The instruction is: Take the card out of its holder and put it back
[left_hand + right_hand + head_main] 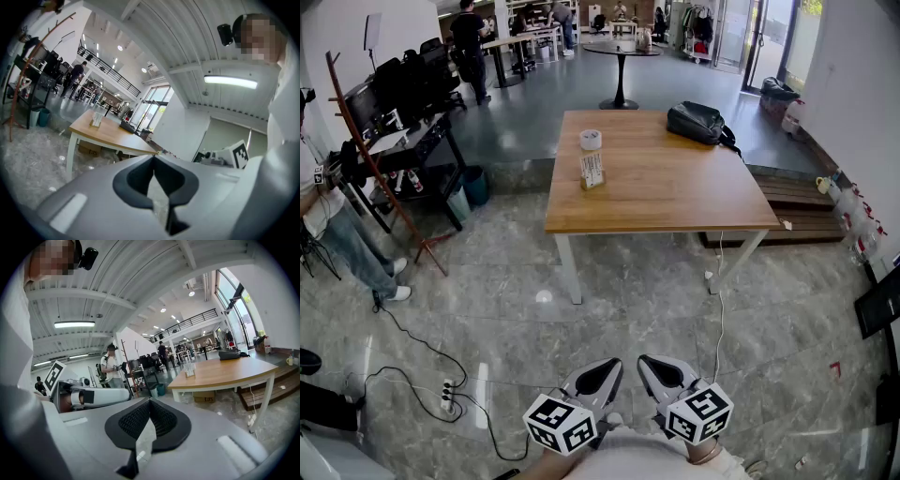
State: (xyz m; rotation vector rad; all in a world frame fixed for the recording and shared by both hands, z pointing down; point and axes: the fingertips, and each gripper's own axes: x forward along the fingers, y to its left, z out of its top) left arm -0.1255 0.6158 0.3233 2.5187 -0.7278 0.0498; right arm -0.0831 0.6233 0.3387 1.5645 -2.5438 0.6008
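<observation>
The card stands upright in its clear holder (592, 171) on the wooden table (675, 187), toward its left side. The holder (96, 119) shows small and far off in the left gripper view, and the same holder (189, 371) in the right gripper view. Both grippers hang close to my body, well short of the table. My left gripper (610, 364) is shut with nothing between its jaws. My right gripper (649, 362) is also shut and empty. The two sit side by side, tips pointing toward the table.
A white roll (591, 139) sits behind the holder and a black bag (699, 121) lies at the table's far right corner. A power strip (447, 396) with cables lies on the marble floor at my left. A person (333, 225) stands at the left by a rack.
</observation>
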